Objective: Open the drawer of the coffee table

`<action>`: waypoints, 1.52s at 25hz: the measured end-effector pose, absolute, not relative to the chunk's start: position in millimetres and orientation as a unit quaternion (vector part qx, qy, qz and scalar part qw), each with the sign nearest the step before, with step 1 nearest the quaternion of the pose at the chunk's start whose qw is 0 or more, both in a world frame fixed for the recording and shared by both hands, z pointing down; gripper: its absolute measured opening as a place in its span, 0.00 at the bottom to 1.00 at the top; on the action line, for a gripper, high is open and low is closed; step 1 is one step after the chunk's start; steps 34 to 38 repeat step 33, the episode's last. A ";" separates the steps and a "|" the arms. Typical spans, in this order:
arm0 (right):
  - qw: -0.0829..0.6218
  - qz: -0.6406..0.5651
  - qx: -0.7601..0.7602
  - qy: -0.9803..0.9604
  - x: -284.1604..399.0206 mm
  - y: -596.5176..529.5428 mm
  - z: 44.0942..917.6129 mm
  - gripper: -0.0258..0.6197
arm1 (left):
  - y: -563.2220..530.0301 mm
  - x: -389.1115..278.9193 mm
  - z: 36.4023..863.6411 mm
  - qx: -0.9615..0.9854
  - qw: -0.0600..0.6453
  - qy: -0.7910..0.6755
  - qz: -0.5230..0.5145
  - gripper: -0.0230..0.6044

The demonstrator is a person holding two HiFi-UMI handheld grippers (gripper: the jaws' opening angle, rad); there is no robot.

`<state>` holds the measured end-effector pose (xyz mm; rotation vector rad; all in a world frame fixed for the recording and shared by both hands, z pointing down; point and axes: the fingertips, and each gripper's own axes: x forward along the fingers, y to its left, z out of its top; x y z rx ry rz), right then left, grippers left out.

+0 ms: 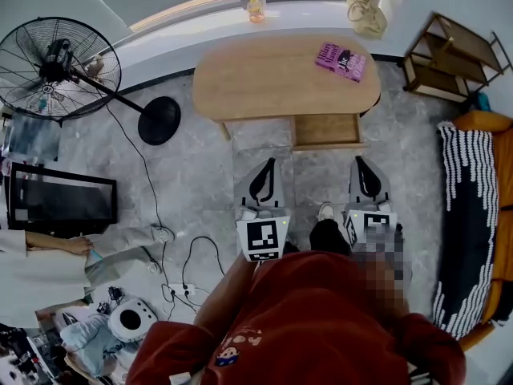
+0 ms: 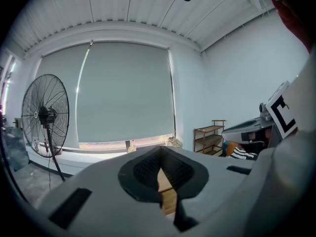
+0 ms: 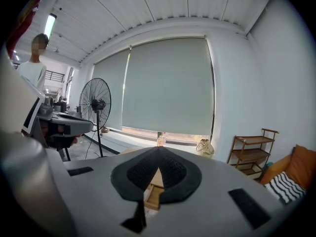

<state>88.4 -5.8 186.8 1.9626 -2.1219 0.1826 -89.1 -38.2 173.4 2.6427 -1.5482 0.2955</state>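
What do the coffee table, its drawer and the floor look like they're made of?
Coffee table: light wood or wood-look laminate, matte; even tan top without glare. Drawer: probably the same pale wood, since its inside matches the top's colour. Floor: grey stone or marble-look tile, with mottled veining and a slight sheen.

Floor [image 1: 200, 175]: grey marbled tiles; white cables [image 1: 180, 283] trail at lower left
Fan [image 1: 56, 66]: black pedestal type, upper left; round base [image 1: 159, 120] on the tiles
Roller blind [image 3: 168, 85]: grey, drawn almost fully down; a strip of daylight glows beneath it
Ceiling [image 3: 163, 9]: white, panelled, curving
Shelf [image 1: 449, 58]: low, wooden, open; upper right, beside the pale wall [image 3: 276, 83]
Sofa [image 1: 503, 215]: orange, right edge; a black-and-white throw [image 1: 465, 215] lies over it
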 end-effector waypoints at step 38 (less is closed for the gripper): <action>0.136 0.076 0.670 -0.726 102.0 -2.0 198.6 0.04 | -35.5 -72.4 183.7 0.860 0.044 -0.496 0.108 0.05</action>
